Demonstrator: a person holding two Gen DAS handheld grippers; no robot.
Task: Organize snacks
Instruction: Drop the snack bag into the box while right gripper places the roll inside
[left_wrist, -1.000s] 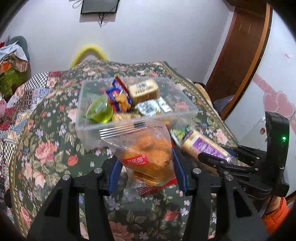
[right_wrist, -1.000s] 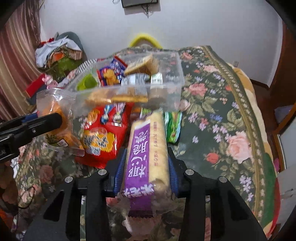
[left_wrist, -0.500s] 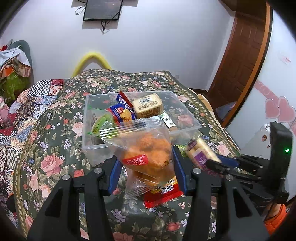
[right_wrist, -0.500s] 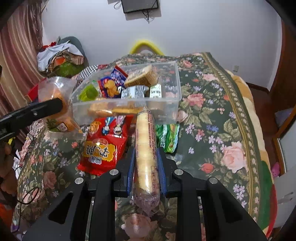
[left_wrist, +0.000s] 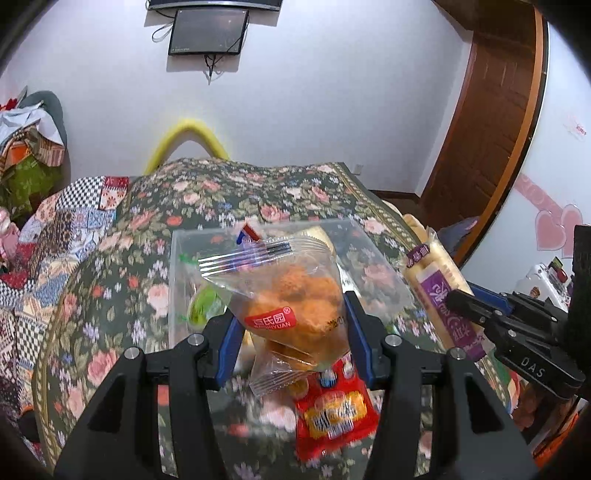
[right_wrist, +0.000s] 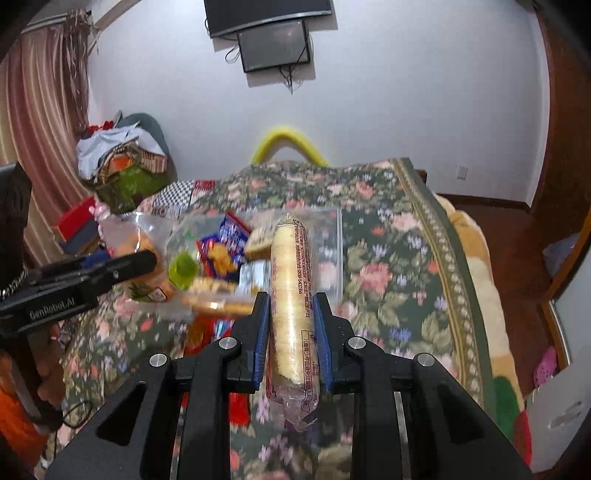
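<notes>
My left gripper (left_wrist: 291, 328) is shut on a clear bag of orange snack balls (left_wrist: 295, 306), held above the bed just in front of a clear plastic box (left_wrist: 177, 266) that holds several snacks. My right gripper (right_wrist: 291, 325) is shut on a long roll of rice crackers (right_wrist: 291, 280) with a purple label, which also shows in the left wrist view (left_wrist: 439, 284). The roll points toward the clear box (right_wrist: 338, 236). The left gripper with its bag (right_wrist: 144, 251) shows at the left of the right wrist view.
A red snack packet (left_wrist: 332, 410) lies on the floral bedspread (left_wrist: 110, 280) below the left gripper. Piled clothes (right_wrist: 122, 162) sit at the far left. A wooden door (left_wrist: 487, 122) is at the right. A yellow arch (left_wrist: 188, 140) stands behind the bed.
Both grippers have risen and tilted up with their snacks. The box now sits lower and farther in both views. The cracker roll has turned, so its purple label faces away from the right wrist camera.
</notes>
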